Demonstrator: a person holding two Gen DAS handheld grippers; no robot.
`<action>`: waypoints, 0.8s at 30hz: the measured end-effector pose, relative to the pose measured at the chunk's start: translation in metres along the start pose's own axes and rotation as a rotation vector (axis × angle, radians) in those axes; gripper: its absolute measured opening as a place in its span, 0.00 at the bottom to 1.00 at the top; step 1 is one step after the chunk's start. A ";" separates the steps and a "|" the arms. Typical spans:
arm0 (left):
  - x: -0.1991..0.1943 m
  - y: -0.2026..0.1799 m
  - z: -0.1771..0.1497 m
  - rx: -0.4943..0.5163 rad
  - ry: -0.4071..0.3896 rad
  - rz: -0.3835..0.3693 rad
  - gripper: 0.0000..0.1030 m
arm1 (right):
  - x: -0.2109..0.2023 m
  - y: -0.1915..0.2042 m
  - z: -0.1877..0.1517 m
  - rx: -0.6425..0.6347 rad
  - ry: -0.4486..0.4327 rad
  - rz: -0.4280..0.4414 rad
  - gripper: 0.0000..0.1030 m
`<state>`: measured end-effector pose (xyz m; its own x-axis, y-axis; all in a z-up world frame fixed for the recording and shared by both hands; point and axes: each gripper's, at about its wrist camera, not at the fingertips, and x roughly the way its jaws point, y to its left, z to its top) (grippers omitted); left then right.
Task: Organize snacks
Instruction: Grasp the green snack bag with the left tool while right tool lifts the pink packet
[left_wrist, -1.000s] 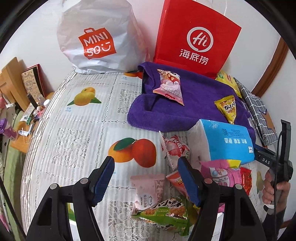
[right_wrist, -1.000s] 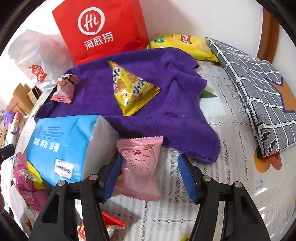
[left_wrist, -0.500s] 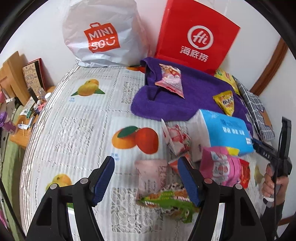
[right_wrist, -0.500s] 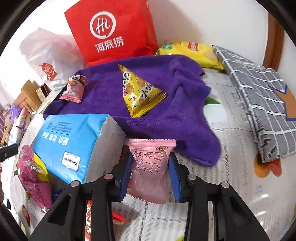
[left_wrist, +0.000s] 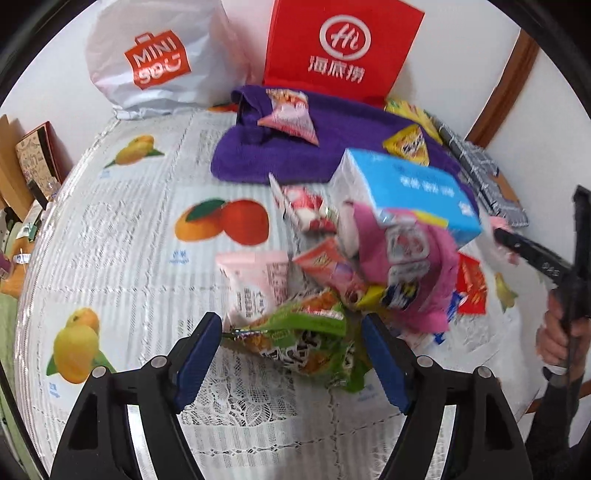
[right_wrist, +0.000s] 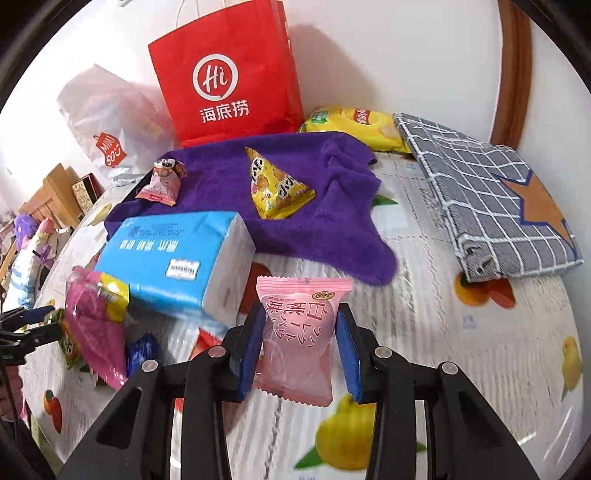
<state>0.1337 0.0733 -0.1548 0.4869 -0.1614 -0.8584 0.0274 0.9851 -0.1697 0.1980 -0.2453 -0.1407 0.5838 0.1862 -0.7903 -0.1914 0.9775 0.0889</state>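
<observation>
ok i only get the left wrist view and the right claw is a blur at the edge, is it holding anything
observer: yes, the right claw is shut on a pink packet, one pad on each side
operator: any room on the towel, the tissue pack blocks it for me
observer: it's bare to the right of the yellow triangle pack
operator: and that yellow sliver behind it
observer: a whole chip bag, lying at the wall between the red bag and the checked cloth
</observation>
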 end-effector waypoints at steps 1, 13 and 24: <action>0.004 -0.001 -0.001 0.005 0.003 0.014 0.74 | -0.003 0.000 -0.004 0.002 0.002 -0.005 0.37; 0.012 -0.016 -0.006 0.120 -0.030 0.114 0.58 | -0.015 0.007 -0.028 0.012 0.021 -0.035 0.37; -0.037 -0.003 -0.001 0.046 -0.103 0.016 0.52 | -0.036 0.035 -0.017 -0.013 -0.027 -0.002 0.37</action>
<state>0.1149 0.0760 -0.1224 0.5749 -0.1412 -0.8060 0.0580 0.9896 -0.1320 0.1565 -0.2200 -0.1192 0.6050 0.1870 -0.7740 -0.2000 0.9766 0.0796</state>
